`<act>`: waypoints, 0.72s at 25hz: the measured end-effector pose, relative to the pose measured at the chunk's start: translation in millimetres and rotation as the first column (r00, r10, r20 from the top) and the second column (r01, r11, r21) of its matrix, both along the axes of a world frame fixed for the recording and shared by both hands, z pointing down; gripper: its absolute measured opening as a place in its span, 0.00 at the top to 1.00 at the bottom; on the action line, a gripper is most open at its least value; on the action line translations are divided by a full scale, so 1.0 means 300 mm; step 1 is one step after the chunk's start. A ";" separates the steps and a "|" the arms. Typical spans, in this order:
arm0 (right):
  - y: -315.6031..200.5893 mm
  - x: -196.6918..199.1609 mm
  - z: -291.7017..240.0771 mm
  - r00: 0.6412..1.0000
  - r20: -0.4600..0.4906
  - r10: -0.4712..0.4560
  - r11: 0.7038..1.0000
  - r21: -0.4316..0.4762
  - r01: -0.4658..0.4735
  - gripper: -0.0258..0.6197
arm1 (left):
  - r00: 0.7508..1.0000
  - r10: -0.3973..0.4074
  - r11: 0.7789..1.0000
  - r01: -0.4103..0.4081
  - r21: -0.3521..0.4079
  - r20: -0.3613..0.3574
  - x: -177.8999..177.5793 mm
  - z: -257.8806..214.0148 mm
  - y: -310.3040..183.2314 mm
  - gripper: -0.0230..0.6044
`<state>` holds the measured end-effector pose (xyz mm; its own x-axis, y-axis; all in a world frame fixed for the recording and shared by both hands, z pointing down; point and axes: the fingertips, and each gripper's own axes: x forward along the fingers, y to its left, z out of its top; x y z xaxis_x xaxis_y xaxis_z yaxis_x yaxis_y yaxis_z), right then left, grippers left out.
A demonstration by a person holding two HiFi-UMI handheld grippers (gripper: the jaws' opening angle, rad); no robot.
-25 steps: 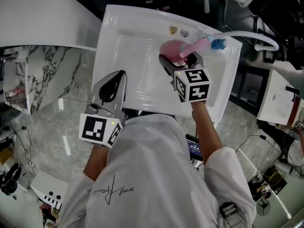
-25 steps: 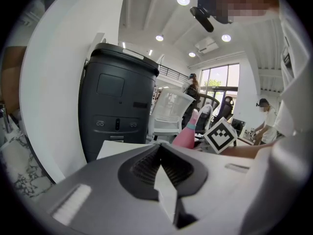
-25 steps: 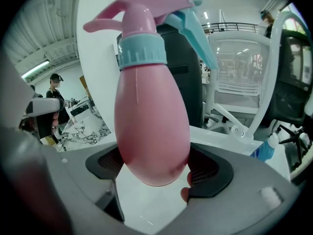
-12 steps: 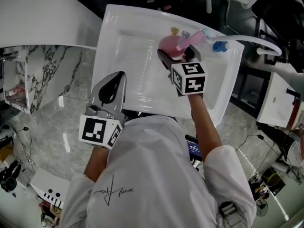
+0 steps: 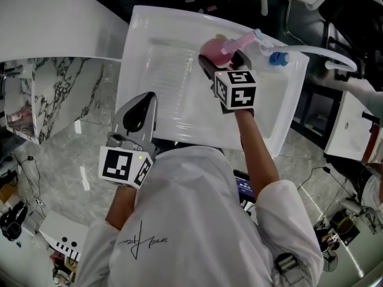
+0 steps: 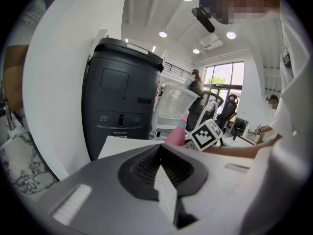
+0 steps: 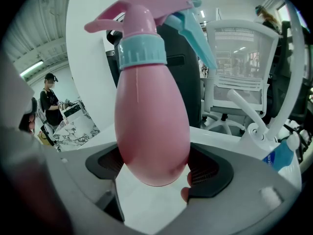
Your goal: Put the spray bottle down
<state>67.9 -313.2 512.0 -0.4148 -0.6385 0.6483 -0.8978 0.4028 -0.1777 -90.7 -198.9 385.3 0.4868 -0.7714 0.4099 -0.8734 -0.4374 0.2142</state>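
Observation:
A pink spray bottle (image 5: 216,48) with a pink head and a light-blue trigger is held above the far part of the white table (image 5: 161,82). My right gripper (image 5: 221,61) is shut on its round body (image 7: 152,126), and the bottle stands upright between the dark pads. In the left gripper view the bottle (image 6: 177,134) shows far off beside the right gripper's marker cube (image 6: 207,135). My left gripper (image 5: 139,113) hangs over the table's near edge with its jaws closed together and nothing between them.
A white bottle with a blue cap (image 5: 275,57) lies at the table's far right corner, near a white chair arm (image 5: 326,52). A dark grey bin (image 6: 120,94) stands beyond the table. A marble floor (image 5: 54,154) lies to the left.
My right gripper has carried the spray bottle farther from me and slightly left, toward the table's far edge. The left gripper has stayed put.

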 end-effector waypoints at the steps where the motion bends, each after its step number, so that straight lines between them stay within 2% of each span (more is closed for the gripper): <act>1: -0.007 0.002 0.007 1.000 -0.004 0.003 1.000 -0.001 -0.003 0.36 | 1.000 0.003 1.000 -0.003 -0.004 -0.001 -0.001 0.005 0.001 0.88; 18: -0.137 0.019 0.113 0.999 -0.044 0.028 1.000 0.010 -0.027 0.36 | 1.000 -0.021 0.999 0.021 -0.038 -0.003 -0.004 0.021 0.007 0.88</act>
